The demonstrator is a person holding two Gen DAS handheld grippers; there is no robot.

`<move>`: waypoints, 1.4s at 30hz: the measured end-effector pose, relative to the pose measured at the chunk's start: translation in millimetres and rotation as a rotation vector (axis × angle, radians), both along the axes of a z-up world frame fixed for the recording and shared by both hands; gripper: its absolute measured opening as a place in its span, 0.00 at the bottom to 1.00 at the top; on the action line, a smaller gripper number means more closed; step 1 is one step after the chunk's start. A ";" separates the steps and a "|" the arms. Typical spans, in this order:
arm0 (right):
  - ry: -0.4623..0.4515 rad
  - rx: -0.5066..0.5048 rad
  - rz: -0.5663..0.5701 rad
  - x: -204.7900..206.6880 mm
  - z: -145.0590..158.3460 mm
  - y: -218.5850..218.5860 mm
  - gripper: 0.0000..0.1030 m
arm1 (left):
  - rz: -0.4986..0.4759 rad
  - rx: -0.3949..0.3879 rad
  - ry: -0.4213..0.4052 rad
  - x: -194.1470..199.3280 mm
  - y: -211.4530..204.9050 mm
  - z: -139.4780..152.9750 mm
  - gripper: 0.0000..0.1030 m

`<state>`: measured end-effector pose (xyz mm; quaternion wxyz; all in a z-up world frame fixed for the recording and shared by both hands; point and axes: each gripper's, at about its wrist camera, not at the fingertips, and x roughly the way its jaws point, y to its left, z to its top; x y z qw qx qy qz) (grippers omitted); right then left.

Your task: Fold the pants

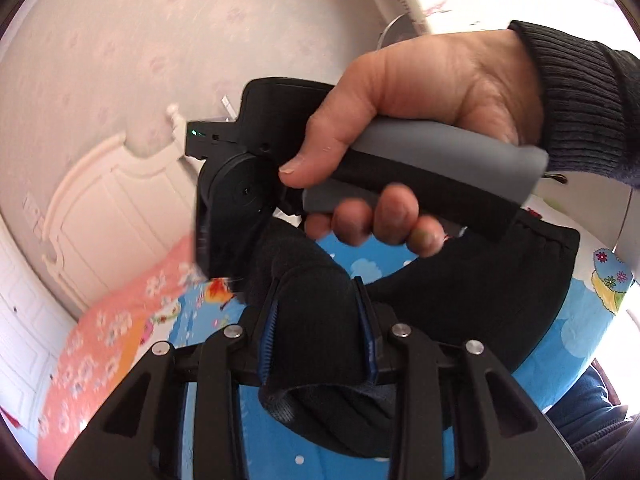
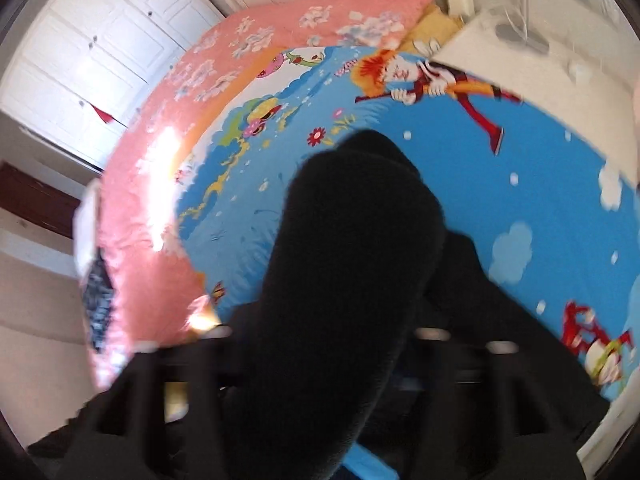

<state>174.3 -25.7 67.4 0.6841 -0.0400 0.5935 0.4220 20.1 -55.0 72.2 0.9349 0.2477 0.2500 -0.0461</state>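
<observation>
The black pants point(image 1: 480, 300) are bunched and lifted over a bed. In the left wrist view, my left gripper point(image 1: 316, 320) is shut on a thick fold, its blue pads point(image 1: 268, 328) pressing both sides. A hand point(image 1: 420, 92) in a dark ribbed sleeve holds my right gripper point(image 1: 208, 240) just above and beyond, pointing down at the same cloth. In the right wrist view, a wide band of the pants point(image 2: 340, 240) rises from between my right gripper point(image 2: 332, 320) fingers and hides the pads. The links stand close on the cloth.
The bed carries a blue cartoon sheet point(image 2: 520, 160) with a pink flowered quilt point(image 2: 160, 200) along its left side. A white headboard point(image 1: 112, 208) stands against the wall. White wardrobe doors point(image 2: 100, 40) and a white bedside surface point(image 2: 540, 60) flank the bed.
</observation>
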 end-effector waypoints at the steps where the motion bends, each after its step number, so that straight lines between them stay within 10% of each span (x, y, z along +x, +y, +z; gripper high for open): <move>1: 0.007 0.021 -0.019 4.8 1.7 -20.0 0.27 | -0.028 0.018 -0.020 -0.7 -14.8 1.6 0.32; 6: -0.016 0.019 -0.176 16.1 2.6 -139.5 0.24 | -0.213 0.069 -0.080 -0.2 -90.7 -6.8 0.32; 14: 0.087 -0.153 -0.445 21.4 -106.8 -301.9 0.23 | -0.463 0.122 -0.002 4.2 -222.9 -97.7 0.35; 20: 0.100 -0.161 -0.442 24.2 -139.9 -313.6 0.38 | -0.548 0.240 -0.145 -37.2 -229.3 -150.5 0.60; 25: 0.119 -0.167 -0.420 31.5 -139.5 -306.8 0.50 | -0.550 0.260 -0.173 -47.7 -210.7 -160.6 0.60; 40: 0.090 -0.174 -0.408 24.3 -126.2 -305.3 0.38 | -0.556 0.305 -0.187 -56.9 -236.9 -168.2 0.78; 41: 0.081 -0.172 -0.404 23.7 -122.6 -303.6 0.36 | -0.566 0.329 -0.182 -54.8 -241.9 -174.3 0.78; 42: 0.075 -0.169 -0.403 23.1 -119.1 -302.8 0.30 | -0.573 0.351 -0.172 -53.4 -245.0 -179.1 0.55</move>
